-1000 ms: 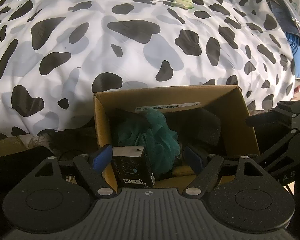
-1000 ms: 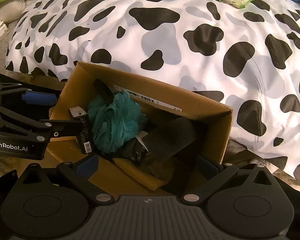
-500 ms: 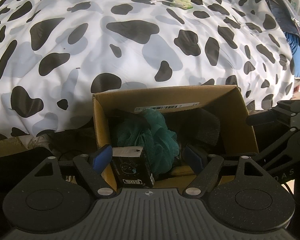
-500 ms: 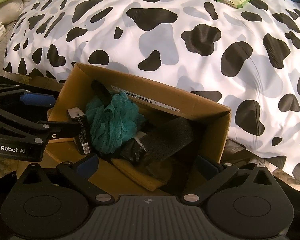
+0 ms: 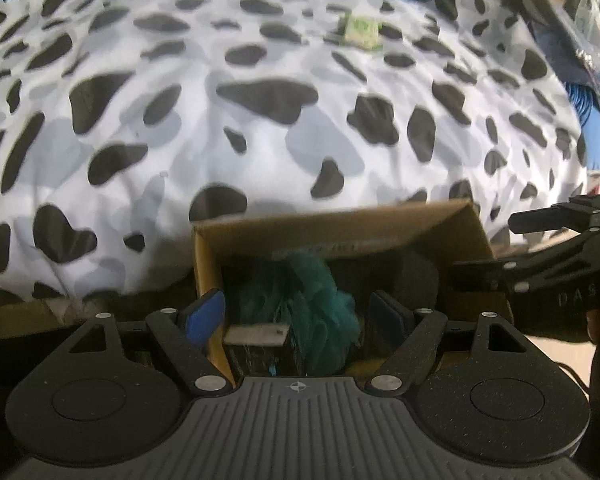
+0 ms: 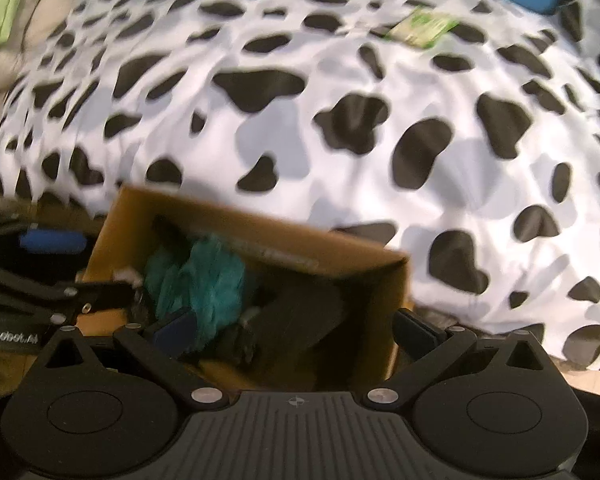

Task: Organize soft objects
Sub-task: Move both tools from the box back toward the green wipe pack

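Both claws hang spread over an open cardboard box, pinching nothing. Left gripper has its blue pads apart, one outside the box's wall at nine o'clock, the other inside at three o'clock. Between them, at twelve o'clock and just ahead, sits the teal bath pouf with a small dark carton beside it at seven o'clock. Right gripper straddles the box's right end; the pouf lies at ten o'clock from it, beside dark foam pieces. Beyond the box at twelve o'clock spreads a cow-print duvet.
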